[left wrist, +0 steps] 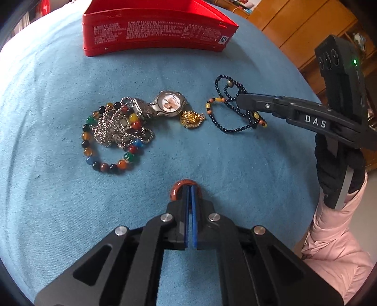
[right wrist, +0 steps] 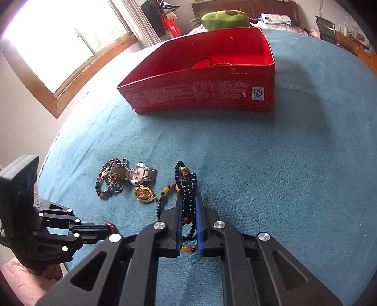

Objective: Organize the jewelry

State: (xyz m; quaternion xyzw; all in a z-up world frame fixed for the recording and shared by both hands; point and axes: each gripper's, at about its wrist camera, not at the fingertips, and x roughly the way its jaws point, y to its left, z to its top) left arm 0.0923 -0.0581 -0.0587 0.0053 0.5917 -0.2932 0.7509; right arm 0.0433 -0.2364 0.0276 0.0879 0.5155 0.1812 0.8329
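Observation:
My left gripper is shut on a reddish-brown ring, held low over the blue cloth; the ring also shows in the right wrist view. My right gripper is shut on a dark beaded necklace with amber beads, and part of the strand lies on the cloth. A silver watch, a gold pendant, a colourful bead bracelet and a silver chain lie in a cluster. An open red tin stands beyond them.
The blue cloth covers a bed. A window is at the left, a green plush toy sits behind the tin, and wooden cabinets stand at the right.

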